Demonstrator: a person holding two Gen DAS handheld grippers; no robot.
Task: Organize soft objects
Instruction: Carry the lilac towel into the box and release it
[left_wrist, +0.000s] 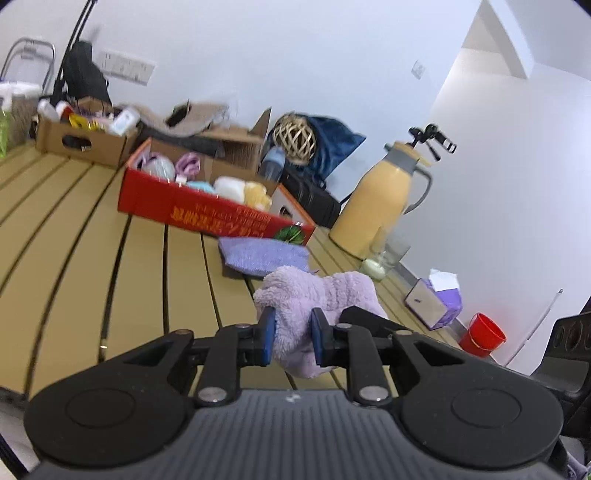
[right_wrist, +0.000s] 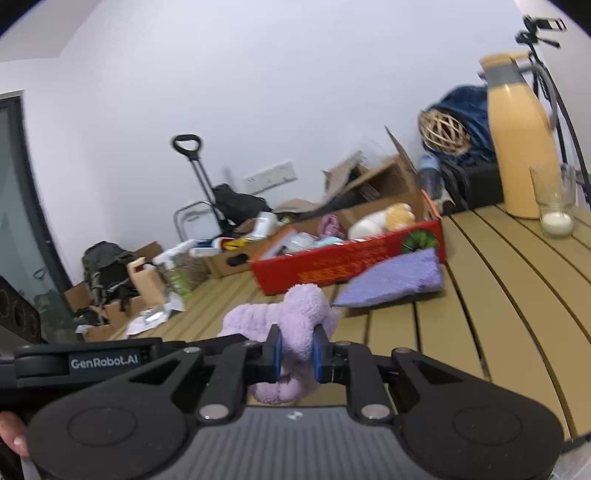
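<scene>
A fluffy lilac cloth (left_wrist: 314, 291) hangs bunched just above the slatted table (left_wrist: 92, 240), held from both ends. My left gripper (left_wrist: 293, 332) is shut on one fold of it. In the right wrist view, my right gripper (right_wrist: 297, 350) is shut on another fold of the same lilac cloth (right_wrist: 295, 310). A flat purple towel (left_wrist: 258, 254) lies just beyond, against the red box (left_wrist: 207, 210). The red box (right_wrist: 332, 262) holds several soft rolled items, with the purple towel (right_wrist: 399, 277) in front of its right end.
A yellow thermos jug (left_wrist: 380, 199) and a glass (left_wrist: 384, 254) stand at the table's right side. A tissue box (left_wrist: 436, 299) sits near the right edge, with a red bucket (left_wrist: 484, 334) on the floor below. Cardboard boxes (left_wrist: 81, 140) of clutter line the back.
</scene>
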